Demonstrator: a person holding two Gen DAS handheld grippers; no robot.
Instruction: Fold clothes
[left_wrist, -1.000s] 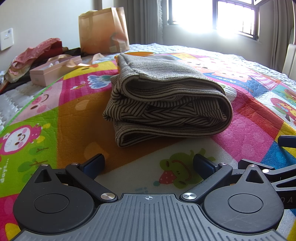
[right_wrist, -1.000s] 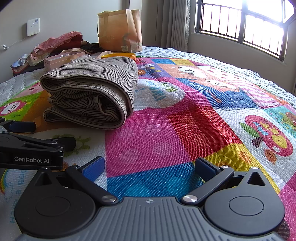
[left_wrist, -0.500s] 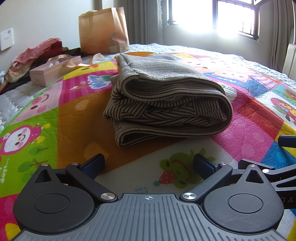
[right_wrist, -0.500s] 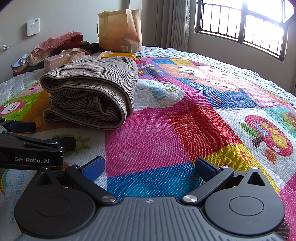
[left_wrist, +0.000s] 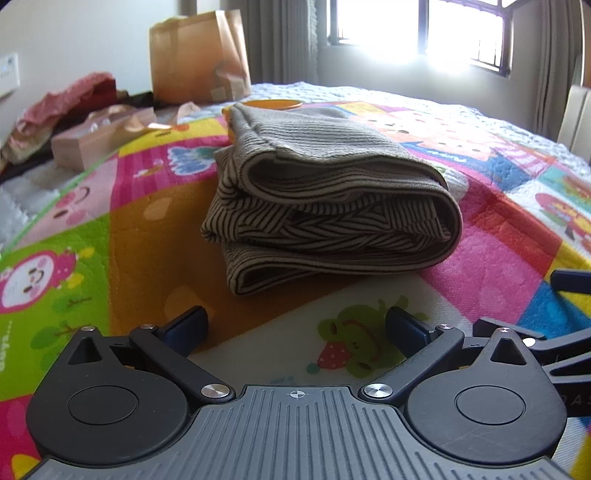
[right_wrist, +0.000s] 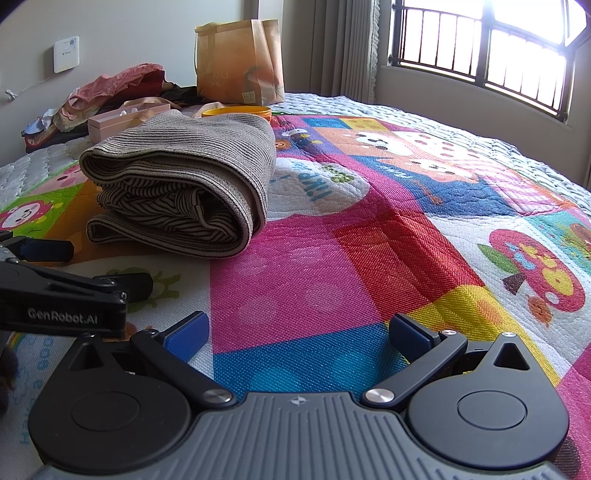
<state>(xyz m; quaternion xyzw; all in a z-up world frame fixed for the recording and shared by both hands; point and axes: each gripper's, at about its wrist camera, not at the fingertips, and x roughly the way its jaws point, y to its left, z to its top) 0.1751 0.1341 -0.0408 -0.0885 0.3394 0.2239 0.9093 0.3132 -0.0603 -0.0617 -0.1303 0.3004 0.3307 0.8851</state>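
Note:
A grey-brown striped garment (left_wrist: 325, 199) lies folded into a thick bundle on the colourful quilt (left_wrist: 155, 236); the right wrist view shows the garment (right_wrist: 184, 184) at left. My left gripper (left_wrist: 295, 328) rests low on the quilt just in front of the bundle, open, with nothing between its blue-padded fingers. My right gripper (right_wrist: 297, 330) sits to the right of the bundle, also open and empty, over pink and blue patches. The left gripper's body (right_wrist: 62, 299) shows at the left edge of the right wrist view.
Behind the bundle stand a brown paper bag (right_wrist: 240, 62), an orange bowl (right_wrist: 236, 110), a pink gift box (left_wrist: 99, 140) and a heap of pink and red clothes (right_wrist: 114, 85). A barred window (right_wrist: 487, 51) and curtains lie far right.

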